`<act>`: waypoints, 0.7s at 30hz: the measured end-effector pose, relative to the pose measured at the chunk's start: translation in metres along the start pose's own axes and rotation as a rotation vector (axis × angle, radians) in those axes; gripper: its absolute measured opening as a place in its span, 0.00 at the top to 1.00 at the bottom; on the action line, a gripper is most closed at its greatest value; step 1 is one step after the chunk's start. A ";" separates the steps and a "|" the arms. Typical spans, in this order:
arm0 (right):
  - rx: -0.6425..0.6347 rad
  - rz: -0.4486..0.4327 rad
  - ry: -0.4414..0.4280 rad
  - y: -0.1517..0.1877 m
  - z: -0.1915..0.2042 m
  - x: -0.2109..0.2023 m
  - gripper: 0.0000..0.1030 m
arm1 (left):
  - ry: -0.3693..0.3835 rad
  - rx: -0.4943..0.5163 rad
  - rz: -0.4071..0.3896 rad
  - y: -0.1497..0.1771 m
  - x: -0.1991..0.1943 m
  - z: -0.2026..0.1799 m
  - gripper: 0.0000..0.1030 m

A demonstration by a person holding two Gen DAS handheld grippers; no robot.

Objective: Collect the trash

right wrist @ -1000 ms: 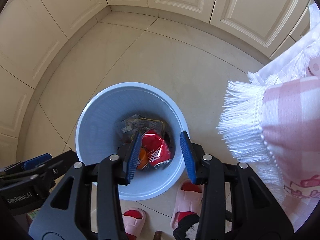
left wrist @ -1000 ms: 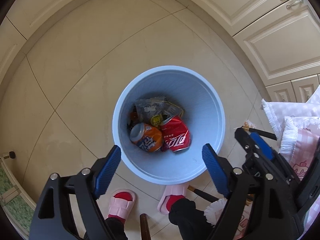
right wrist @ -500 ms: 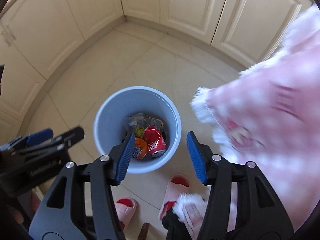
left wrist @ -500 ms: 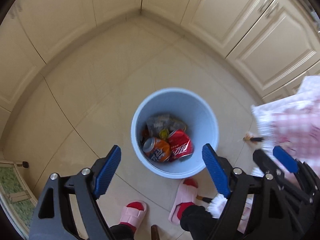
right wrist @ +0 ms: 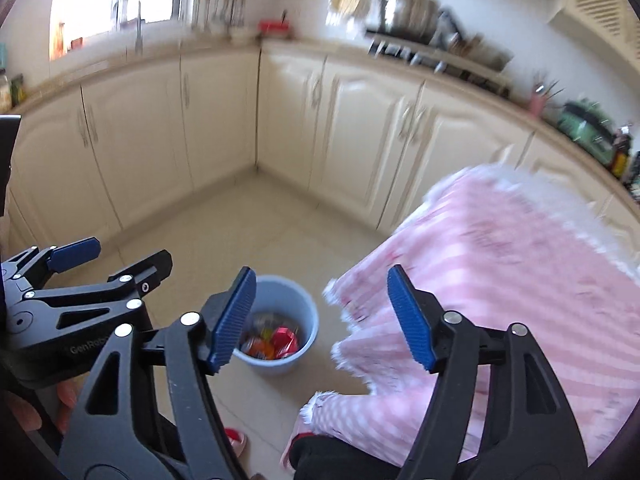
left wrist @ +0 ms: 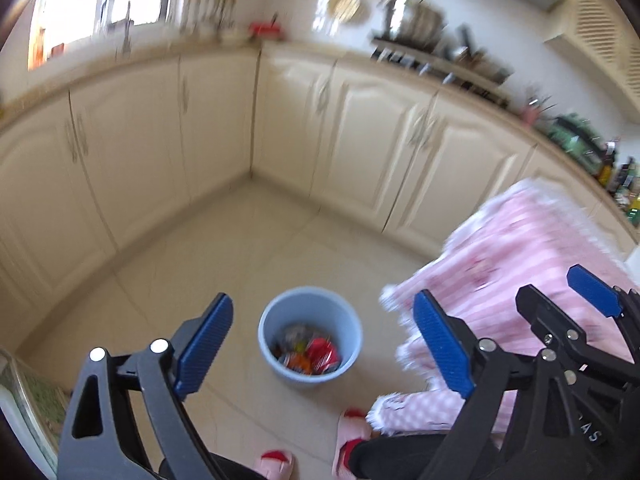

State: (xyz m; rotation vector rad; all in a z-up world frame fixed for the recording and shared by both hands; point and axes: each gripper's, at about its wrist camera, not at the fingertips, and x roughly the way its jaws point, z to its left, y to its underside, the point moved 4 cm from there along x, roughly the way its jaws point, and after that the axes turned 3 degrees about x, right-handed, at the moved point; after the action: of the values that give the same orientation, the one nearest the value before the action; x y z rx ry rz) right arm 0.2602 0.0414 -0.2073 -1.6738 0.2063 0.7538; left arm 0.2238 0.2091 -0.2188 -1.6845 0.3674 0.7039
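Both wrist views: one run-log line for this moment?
left gripper: opening, empty | right gripper: opening, empty | blue bin: on floor, cans inside | pink tablecloth: right of bin

**Both grippers empty, jaws spreading**

The left gripper [left wrist: 324,344] points downward, its blue pads wide apart and opening, nothing between them. The right gripper [right wrist: 322,318] is just beside it, tilted likewise, jaws opening and empty. A bare hand [right wrist: 36,412] grips the left gripper's handle.
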 end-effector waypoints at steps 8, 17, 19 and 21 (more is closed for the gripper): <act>0.082 -0.173 0.059 -0.004 -0.052 -0.126 0.27 | 0.097 0.082 -0.186 -0.020 -0.117 -0.064 0.09; 0.123 -0.310 0.099 -0.004 -0.089 -0.225 0.21 | 0.132 0.167 -0.338 -0.020 -0.215 -0.114 0.08; 0.126 -0.333 0.109 -0.004 -0.092 -0.238 0.20 | 0.129 0.182 -0.368 -0.019 -0.231 -0.123 0.08; 0.128 -0.359 0.119 -0.004 -0.097 -0.253 0.18 | 0.128 0.193 -0.400 -0.019 -0.247 -0.131 0.08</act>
State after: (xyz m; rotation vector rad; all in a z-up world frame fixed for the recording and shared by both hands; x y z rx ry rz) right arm 0.1022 -0.1143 -0.0519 -1.5778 0.0330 0.3647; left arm 0.0783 0.0550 -0.0354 -1.5591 0.1718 0.2580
